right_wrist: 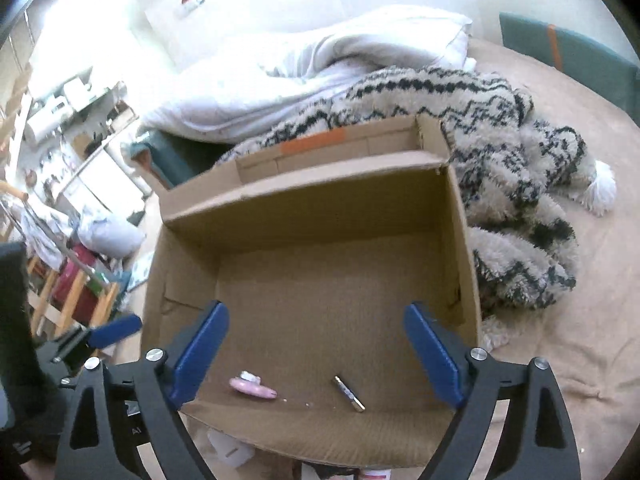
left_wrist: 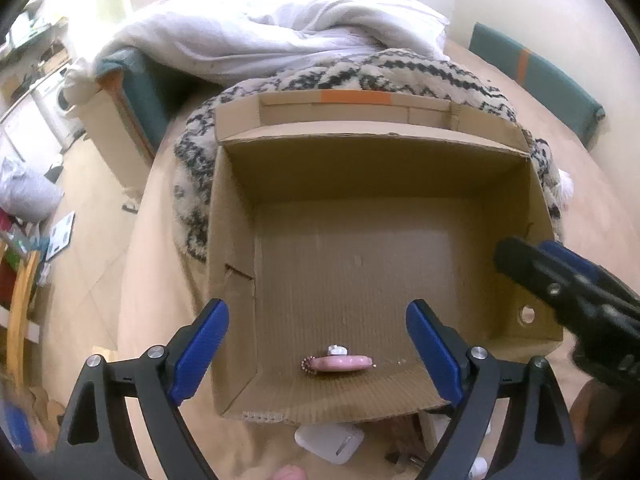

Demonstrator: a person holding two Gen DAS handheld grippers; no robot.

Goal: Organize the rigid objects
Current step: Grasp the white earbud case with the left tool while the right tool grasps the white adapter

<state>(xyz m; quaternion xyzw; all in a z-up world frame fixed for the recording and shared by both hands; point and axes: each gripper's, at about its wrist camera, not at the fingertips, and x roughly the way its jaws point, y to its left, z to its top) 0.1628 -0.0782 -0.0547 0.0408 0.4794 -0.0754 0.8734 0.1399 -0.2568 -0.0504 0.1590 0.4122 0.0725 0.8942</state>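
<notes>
Two hand-held grippers hang over an open cardboard box (left_wrist: 376, 216) that sits on a bed covered with a beige sheet (right_wrist: 568, 320). Nearest, the left hand-held gripper (left_wrist: 318, 344) has its blue fingers spread wide with nothing between them, and the right hand-held gripper (right_wrist: 316, 344) is spread just as wide and also holds nothing. Under the box's near edge, a white case (left_wrist: 330, 442) lies on the sheet. On the box floor near the front wall lies a pink oval item (right_wrist: 253, 388) with a small white part touching it, and to its right, apart from it, a small metallic cylinder (right_wrist: 349, 393). Beyond the box, a shaggy black-and-cream patterned blanket (right_wrist: 512, 200) presses against its far and right sides. Farther back lies a white duvet (left_wrist: 280, 32).
</notes>
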